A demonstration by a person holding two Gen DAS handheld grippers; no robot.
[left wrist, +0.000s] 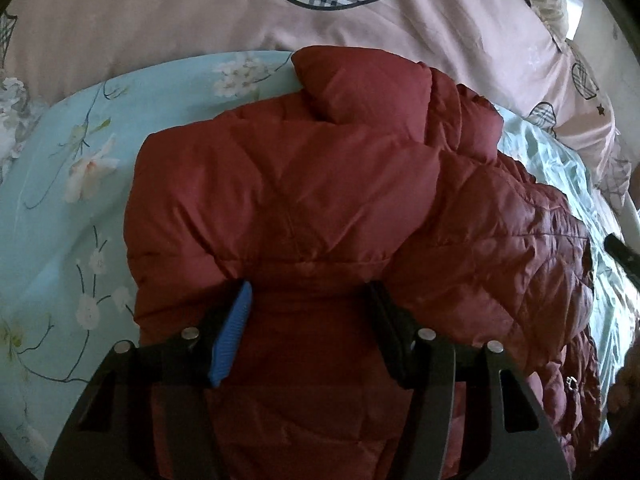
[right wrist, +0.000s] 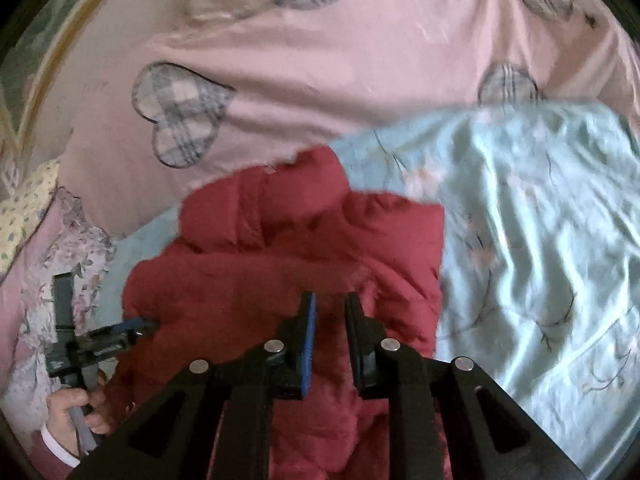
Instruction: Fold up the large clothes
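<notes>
Bedding fills both views: a pale blue floral sheet (left wrist: pixel 48 216) lies under everything, and the dark red puffer jacket (left wrist: pixel 304 200) is bunched on it in a thick padded heap.

Nearest in the left wrist view, the left gripper (left wrist: pixel 310 300) has its jaws spread wide, with a fat roll of the jacket between the blue-padded finger (left wrist: pixel 232 336) and the black one; whether the pads actually press the cloth cannot be told. The jacket's quilted side drapes off to the right, its smoother panels mounding up beyond the fingers.

In the right wrist view, the right gripper (right wrist: pixel 331 312) sits low over the jacket (right wrist: pixel 248 264), its jaws parted by a narrow gap with red fabric showing between them; a firm pinch cannot be confirmed. At near left, the person's hand (right wrist: pixel 74 412) holds the other gripper's handle, its tip touching the jacket's left edge. Crumpled blue sheet (right wrist: pixel 540 220) spreads to the right.

Farther back, a pink duvet (right wrist: pixel 340 60) with plaid hearts lies beyond the jacket.
</notes>
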